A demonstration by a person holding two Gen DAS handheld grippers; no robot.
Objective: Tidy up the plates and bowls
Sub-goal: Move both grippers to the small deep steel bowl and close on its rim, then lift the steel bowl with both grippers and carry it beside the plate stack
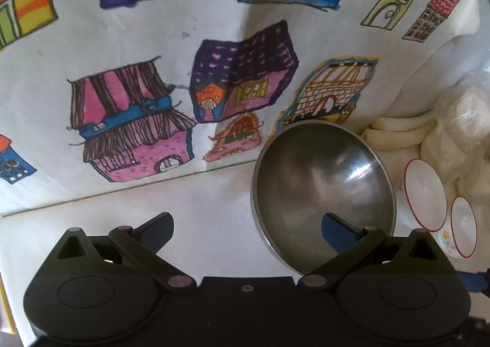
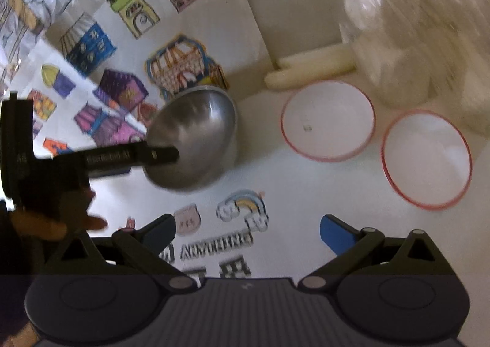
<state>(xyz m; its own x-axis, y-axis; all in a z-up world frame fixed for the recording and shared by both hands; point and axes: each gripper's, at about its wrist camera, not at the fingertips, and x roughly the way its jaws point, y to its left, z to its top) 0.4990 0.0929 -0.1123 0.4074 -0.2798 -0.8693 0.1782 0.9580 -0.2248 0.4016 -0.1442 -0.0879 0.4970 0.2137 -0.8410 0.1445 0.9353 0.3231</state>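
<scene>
A steel bowl point(image 1: 321, 181) rests on the white table, and my left gripper point(image 1: 246, 232) is open astride its near rim: the blue right finger point(image 1: 337, 232) is over the bowl's inside, the left finger point(image 1: 156, 230) outside it. Two white bowls with red rims point(image 1: 424, 194) point(image 1: 464, 230) stand to its right. In the right wrist view the steel bowl point(image 2: 196, 139) looks tilted, with a left gripper finger point(image 2: 159, 154) reaching over its rim. The white bowls point(image 2: 327, 120) point(image 2: 425, 158) sit side by side, ahead of my open, empty right gripper point(image 2: 247, 232).
A cloth printed with coloured houses point(image 1: 137, 120) hangs behind the table. Cream foam sticks point(image 2: 309, 67) and plastic-wrapped white bundles point(image 2: 413, 41) lie behind the white bowls. Cartoon stickers point(image 2: 239, 212) mark the table surface. A hand point(image 2: 46, 224) holds the left gripper.
</scene>
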